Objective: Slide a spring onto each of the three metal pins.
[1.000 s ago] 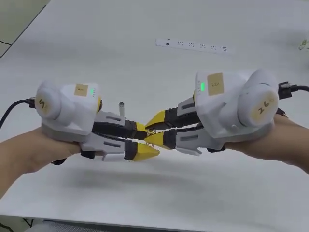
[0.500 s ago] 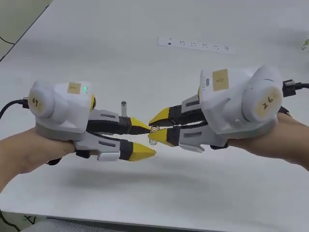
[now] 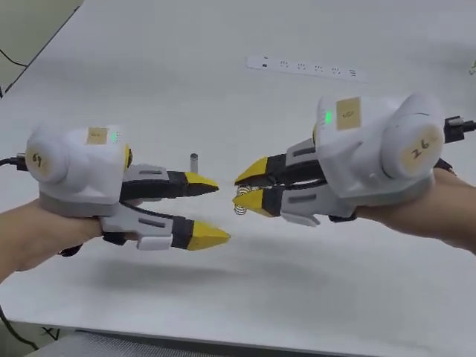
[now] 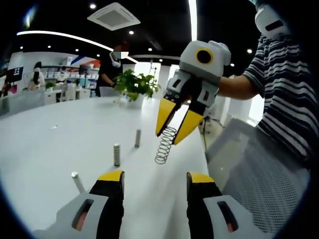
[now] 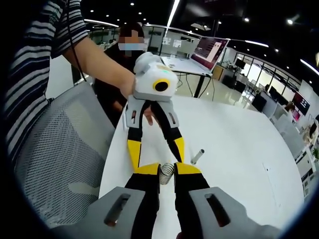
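Drawn back from the right gripper (image 3: 239,190) since a second ago, the left gripper (image 3: 221,210) is held level above the bench (image 3: 223,97) with jaws spread open, while the spring (image 4: 166,145) is pinched by its upper end in the right jaws, long axis hanging downward.

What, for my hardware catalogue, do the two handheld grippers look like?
The left gripper and right gripper match: rounded white housings, black jaws with pointed yellow tips, tan stickers with handwritten numbers, a green light, a black cable at the rear. The person wears a striped short sleeve.
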The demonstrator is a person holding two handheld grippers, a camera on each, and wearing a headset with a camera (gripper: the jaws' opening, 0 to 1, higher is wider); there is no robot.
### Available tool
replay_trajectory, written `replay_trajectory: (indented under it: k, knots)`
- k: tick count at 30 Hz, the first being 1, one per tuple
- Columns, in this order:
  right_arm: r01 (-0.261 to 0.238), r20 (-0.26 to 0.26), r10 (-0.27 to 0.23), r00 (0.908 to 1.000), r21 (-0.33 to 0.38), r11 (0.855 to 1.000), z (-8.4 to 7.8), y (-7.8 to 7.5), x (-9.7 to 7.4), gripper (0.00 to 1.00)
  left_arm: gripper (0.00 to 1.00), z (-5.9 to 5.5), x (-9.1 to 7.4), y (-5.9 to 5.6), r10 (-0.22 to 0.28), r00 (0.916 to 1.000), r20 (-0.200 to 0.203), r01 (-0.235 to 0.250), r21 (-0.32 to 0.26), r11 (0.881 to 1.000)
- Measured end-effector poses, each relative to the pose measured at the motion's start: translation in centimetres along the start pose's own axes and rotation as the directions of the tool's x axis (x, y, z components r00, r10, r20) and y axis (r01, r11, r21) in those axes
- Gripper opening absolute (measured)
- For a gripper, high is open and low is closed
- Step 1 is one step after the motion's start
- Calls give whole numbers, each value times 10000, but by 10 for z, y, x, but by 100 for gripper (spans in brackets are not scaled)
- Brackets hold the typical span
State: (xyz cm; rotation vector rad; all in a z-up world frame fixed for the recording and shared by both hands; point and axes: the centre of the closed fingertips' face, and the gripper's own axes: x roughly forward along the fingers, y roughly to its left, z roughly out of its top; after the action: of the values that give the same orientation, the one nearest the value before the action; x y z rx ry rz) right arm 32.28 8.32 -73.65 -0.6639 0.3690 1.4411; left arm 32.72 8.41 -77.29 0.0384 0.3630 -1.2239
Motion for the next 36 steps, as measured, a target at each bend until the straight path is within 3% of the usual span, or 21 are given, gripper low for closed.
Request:
replay_trajectory:
  k: [15, 21, 36]
  knots:
    - [42, -154, -40, 9999, 136, 9999, -6, -2, 1, 7, 63, -7, -27, 14, 1075, 9938, 268, -1062, -471, 9932]
    - [202, -159, -199, 9997, 170, 9997, -7, -6, -1, 7, 74, -17, -32, 16, 1303, 9915, 38, -1300, -454, 9905]
    - [301, -202, -294, 9994, 336, 9990, -11, -9, 4, 7, 98, -18, -54, 31, 2275, 9733, 301, -2258, -532, 9727]
